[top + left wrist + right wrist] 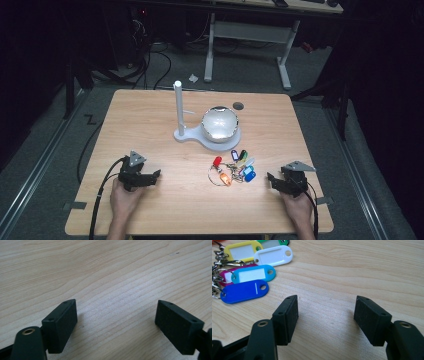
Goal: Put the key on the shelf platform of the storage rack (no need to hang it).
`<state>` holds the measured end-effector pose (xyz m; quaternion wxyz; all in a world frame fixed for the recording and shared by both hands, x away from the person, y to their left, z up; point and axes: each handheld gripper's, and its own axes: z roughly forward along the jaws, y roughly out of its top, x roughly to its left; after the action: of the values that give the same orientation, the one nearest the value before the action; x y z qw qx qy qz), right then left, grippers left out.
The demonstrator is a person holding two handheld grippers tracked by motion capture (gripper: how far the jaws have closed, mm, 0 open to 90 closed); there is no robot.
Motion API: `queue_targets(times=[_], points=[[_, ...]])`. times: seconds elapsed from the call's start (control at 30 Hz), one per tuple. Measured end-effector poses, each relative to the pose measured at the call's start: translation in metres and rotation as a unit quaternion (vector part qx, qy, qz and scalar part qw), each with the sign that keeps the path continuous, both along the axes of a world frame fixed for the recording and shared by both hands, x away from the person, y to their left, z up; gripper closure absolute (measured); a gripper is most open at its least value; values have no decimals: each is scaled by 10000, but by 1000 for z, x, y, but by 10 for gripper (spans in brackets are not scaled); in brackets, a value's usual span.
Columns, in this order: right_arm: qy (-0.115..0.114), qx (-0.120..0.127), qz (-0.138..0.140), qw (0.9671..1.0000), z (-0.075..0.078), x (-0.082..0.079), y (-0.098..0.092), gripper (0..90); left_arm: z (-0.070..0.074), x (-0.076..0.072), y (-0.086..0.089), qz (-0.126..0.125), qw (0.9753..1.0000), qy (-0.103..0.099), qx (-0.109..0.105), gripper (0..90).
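Note:
A bunch of coloured key tags [234,167] on metal rings lies on the wooden table [150,115], right of centre near the front. In the right gripper view the yellow, white, light blue and dark blue tags [244,291] lie at the upper left. My right gripper [326,311] rests low over bare wood just right of the bunch, open, nothing between its jaws; in the high view the right gripper [272,179] sits at the front right. My left gripper [154,176] rests at the front left, open over bare wood [116,311].
A white stand with an upright post [178,107] and a shiny dome-shaped bowl [219,124] on its base stands at the table's middle. A small dark round mark [238,105] lies behind it. Cables trail from both grippers off the front edge.

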<state>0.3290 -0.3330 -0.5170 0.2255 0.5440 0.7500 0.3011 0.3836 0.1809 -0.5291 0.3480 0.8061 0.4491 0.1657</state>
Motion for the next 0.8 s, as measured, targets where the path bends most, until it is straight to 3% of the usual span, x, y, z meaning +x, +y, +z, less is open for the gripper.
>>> queue_targets(times=[0.8], points=[[-5, 2, 41, 10000, 0, -1, 0, 384, 0, -2, 0, 167, 9999, -14, -8, 218]])
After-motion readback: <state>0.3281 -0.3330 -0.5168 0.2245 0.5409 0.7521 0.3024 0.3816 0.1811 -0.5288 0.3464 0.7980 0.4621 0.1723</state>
